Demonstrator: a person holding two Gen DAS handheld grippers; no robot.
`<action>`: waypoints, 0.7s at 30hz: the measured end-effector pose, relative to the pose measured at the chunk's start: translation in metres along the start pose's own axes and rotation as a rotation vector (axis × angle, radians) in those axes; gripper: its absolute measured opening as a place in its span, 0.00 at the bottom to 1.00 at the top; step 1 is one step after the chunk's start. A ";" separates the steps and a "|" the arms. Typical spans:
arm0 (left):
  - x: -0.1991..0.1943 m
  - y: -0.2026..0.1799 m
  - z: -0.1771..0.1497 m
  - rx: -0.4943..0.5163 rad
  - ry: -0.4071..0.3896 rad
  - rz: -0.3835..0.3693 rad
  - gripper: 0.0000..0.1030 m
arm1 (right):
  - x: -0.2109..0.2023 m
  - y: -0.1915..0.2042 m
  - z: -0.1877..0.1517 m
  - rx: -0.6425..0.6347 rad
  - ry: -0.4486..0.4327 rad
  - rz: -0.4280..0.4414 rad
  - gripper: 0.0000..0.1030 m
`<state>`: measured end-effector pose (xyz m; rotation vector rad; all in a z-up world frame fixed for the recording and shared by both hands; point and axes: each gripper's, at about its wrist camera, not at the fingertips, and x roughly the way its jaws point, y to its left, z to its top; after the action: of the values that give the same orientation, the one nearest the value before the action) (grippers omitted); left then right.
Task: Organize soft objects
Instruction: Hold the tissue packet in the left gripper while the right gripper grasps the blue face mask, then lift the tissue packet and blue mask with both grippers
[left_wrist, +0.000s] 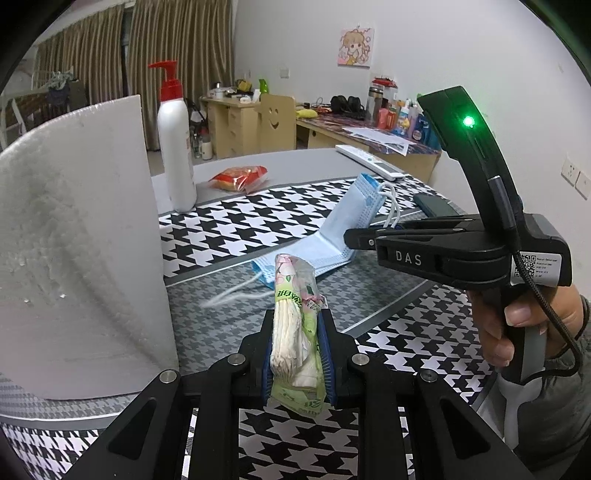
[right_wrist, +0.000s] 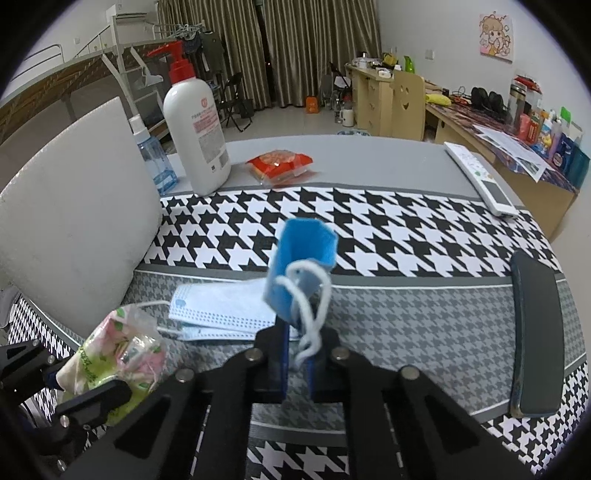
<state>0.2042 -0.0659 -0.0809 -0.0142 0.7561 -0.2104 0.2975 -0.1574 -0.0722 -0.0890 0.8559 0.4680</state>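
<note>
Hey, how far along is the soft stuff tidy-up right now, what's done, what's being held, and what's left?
Nothing looks put away yet. In hand: the left gripper is shut on a tissue pack, and the right gripper is lifting one end of a blue face mask, whose other end lies on the table. Left: the red packet by the pump bottle lies untouched.

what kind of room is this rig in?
Likely a lived-in bedroom or dorm room: curtains, a cluttered wooden desk, a clothes rack behind the houndstooth-covered table.
</note>
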 end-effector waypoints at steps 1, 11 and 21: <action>-0.002 0.000 0.000 0.001 -0.003 0.001 0.22 | -0.002 -0.001 0.000 0.004 -0.007 -0.001 0.09; -0.027 0.001 0.005 0.007 -0.058 0.017 0.22 | -0.033 -0.002 0.002 0.017 -0.083 -0.013 0.05; -0.049 -0.003 0.011 0.029 -0.108 0.026 0.22 | -0.063 -0.001 0.001 0.021 -0.154 -0.031 0.05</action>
<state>0.1766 -0.0597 -0.0393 0.0119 0.6450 -0.1942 0.2629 -0.1808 -0.0248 -0.0462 0.7070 0.4307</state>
